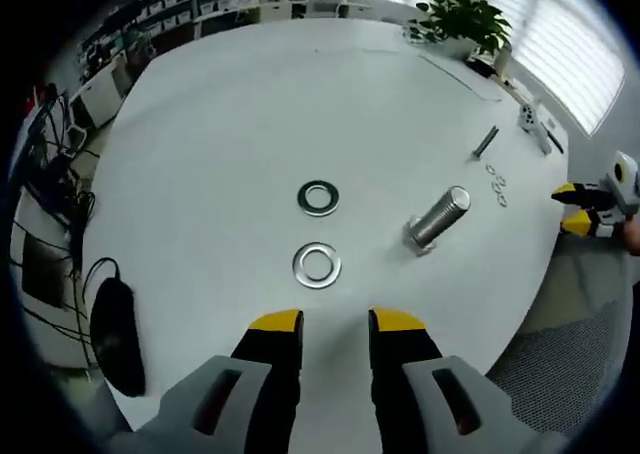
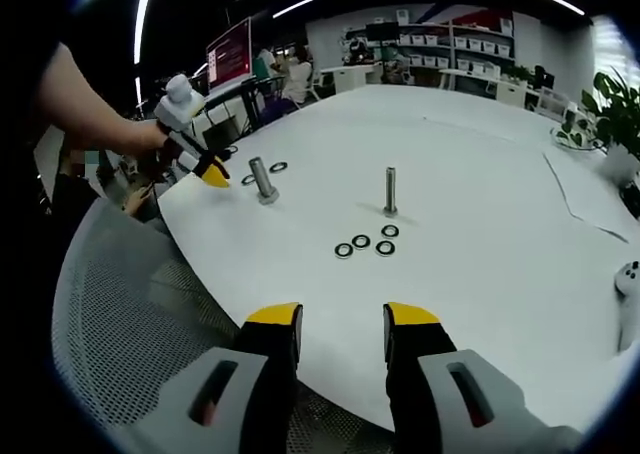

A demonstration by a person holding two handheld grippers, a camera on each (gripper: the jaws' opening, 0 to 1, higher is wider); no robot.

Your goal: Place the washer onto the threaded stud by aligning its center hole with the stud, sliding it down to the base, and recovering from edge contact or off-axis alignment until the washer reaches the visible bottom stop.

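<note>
Both grippers are open and empty; no washer is picked yet. The left gripper (image 1: 335,321), at bottom centre, faces the nearer washer (image 1: 317,265); the threaded stud (image 1: 438,217) stands right of centre. Next probably a clean edge grasp.

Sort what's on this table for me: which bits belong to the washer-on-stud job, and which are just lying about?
Job:
- big stud, standing on the table
- two large washers beside it
- left gripper, open and empty
- right gripper, open and empty

Lying about:
- thin stud
- four small washers near it
- plant
- white controller
- black mouse
</note>
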